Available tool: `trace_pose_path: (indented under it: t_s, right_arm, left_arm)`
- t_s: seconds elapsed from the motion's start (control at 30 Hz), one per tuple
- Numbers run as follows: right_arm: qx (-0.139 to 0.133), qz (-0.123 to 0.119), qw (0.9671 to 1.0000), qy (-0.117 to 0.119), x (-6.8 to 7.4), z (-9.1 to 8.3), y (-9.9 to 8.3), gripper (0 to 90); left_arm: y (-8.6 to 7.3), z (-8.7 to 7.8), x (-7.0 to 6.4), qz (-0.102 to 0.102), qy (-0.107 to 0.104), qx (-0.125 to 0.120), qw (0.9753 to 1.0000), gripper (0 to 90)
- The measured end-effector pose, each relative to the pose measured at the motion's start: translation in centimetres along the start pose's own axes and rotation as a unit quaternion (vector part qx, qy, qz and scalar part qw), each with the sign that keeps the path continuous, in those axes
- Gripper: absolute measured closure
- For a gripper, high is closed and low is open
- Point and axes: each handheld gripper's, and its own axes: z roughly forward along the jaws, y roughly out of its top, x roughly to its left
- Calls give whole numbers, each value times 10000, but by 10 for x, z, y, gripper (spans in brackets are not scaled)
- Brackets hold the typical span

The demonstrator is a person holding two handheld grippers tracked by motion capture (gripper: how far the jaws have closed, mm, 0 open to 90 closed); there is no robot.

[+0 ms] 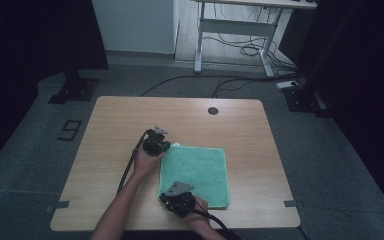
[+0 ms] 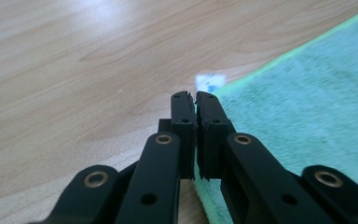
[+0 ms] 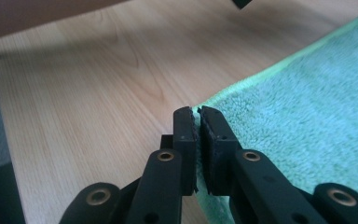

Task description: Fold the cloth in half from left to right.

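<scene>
Light wood tabletop (image 1: 130, 125) in a dim room, with a green terry towel (image 1: 200, 170) lying flat toward the near right. Both claws sit on its left edge: left claw (image 2: 196, 100) pinched on the far-left corner, next to the little white label (image 2: 210, 82), and right claw (image 3: 196, 114) pinched on the near-left corner. Holding 2 corners of 1 edge like that looks like the setup for folding it over in half.

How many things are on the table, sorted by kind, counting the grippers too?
Green towel: 1, lying flat
Handheld grippers: 2, the left gripper at the towel's far left corner and the right gripper at its near left corner, each with jaws closed on the towel's edge
Total: 3
</scene>
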Motion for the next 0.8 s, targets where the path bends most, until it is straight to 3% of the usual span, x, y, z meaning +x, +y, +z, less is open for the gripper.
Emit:
trace_pose_path:
  t_s: [0.27,0.57,0.8]
  right_arm:
    - [-342,41,9994,-24,4,-9,5,848]
    - [-644,35,9979,16,4,-22,16,851]
    - [-674,60,9977,31,2,-25,16,851]
  left_arm:
    - [5,-15,1,-41,13,-161,9999,868]
    - [16,-37,-4,79,26,-307,9995,869]
    - [24,-43,-8,152,27,-346,9993,868]
